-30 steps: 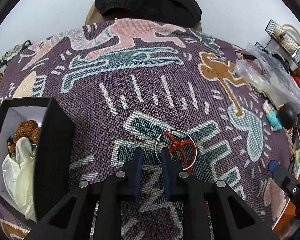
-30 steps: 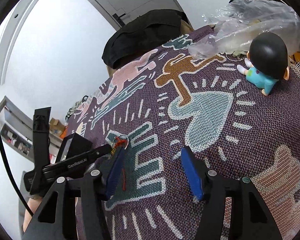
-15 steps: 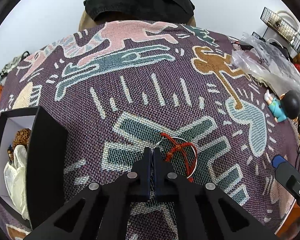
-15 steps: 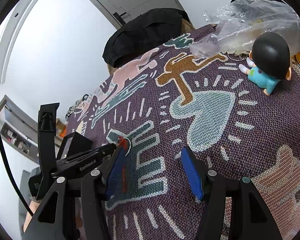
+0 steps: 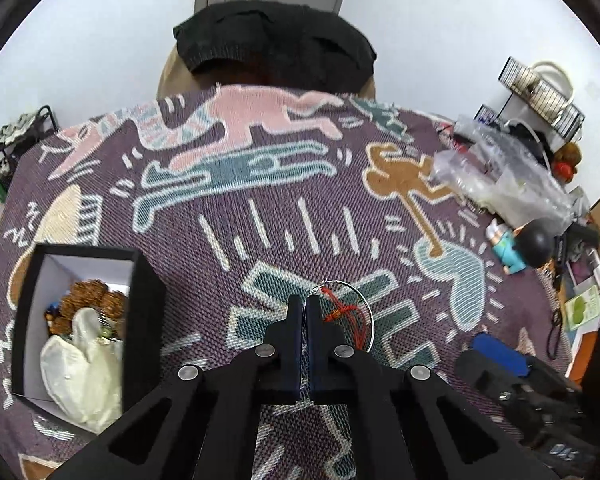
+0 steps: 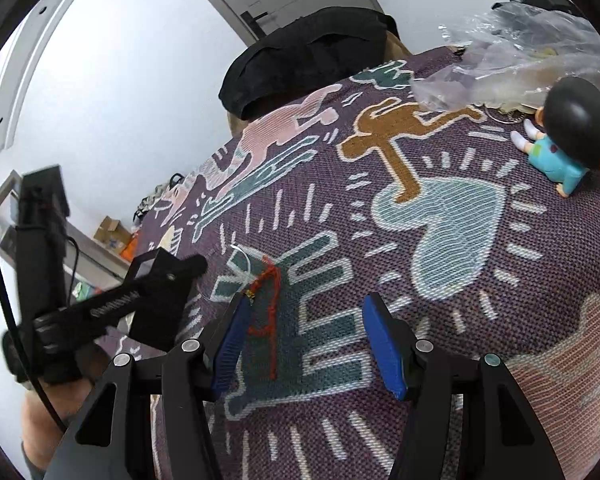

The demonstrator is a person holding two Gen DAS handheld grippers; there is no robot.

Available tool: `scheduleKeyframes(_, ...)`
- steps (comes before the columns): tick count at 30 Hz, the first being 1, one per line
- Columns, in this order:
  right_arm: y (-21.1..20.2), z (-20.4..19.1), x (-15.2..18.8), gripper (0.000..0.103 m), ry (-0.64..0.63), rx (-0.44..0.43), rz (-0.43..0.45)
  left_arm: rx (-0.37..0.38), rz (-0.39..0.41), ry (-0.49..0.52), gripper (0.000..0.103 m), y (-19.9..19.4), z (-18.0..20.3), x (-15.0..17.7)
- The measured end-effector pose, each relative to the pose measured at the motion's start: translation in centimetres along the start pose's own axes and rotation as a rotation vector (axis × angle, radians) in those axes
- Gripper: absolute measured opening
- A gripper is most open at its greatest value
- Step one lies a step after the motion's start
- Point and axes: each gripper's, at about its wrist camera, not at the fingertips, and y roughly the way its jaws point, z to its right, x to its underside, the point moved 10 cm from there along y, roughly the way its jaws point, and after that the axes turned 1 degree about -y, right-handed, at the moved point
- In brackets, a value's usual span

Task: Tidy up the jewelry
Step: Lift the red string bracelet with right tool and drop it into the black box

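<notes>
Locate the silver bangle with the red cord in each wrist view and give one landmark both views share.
Left wrist view: the silver bangle sits low of centre, just right of the shut left gripper, which pinches its rim.
Right wrist view: the silver bangle shows left of centre, red cord hanging, beside the left finger of the open right gripper.
Shared landmark: the blue-shirted figurine.

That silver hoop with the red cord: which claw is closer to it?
Left. The left claw is pinched shut on the rim of the silver hoop. The right claw hangs open over the cloth just beside it, its red cord trailing between the fingers.
</notes>
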Motion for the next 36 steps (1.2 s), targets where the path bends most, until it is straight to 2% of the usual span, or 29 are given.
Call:
scheduleKeyframes(14,3.8,-4.7,1.3,0.06,-0.127,0.042,-0.092,-0.005,0.104,-0.046,0.001,-5.7,-4.5,-1.6)
scheduleKeyframes(20,6.5,-4.3,2.8,0.061,-0.19,0.133,-0.162,-0.012,0.129,-0.072,0.001,-7.2,-6.8,-1.7)
scheduleKeyframes(25,7.1,-4.6,3.3,0.06,-0.32,0.234,-0.151,-0.011,0.141,-0.085,0.001,-8.0,-8.2,-1.5)
scheduleKeyframes(26,7.1,-4.6,3.3,0.047,-0.33,0.246,-0.15,-0.011,0.142,-0.087,0.001,-8.1,-8.4,-1.5)
scheduleKeyframes(27,7.0,-4.3,3.2,0.024,-0.341,0.267,-0.148,-0.011,0.143,-0.089,0.001,-8.2,-8.7,-1.4)
scheduleKeyframes(28,7.0,-4.0,3.0,0.012,-0.343,0.278,-0.15,-0.011,0.144,-0.092,0.001,-8.2,-8.9,-1.3)
scheduleKeyframes(30,6.8,-3.9,2.7,0.01,-0.32,0.234,-0.165,-0.012,0.142,-0.098,0.001,-8.3,-9.4,-1.1)
scheduleKeyframes(36,4.8,-5.0,1.4,0.009,-0.315,0.156,-0.12,-0.014,0.133,-0.118,0.001,-8.1,-10.9,-0.6)
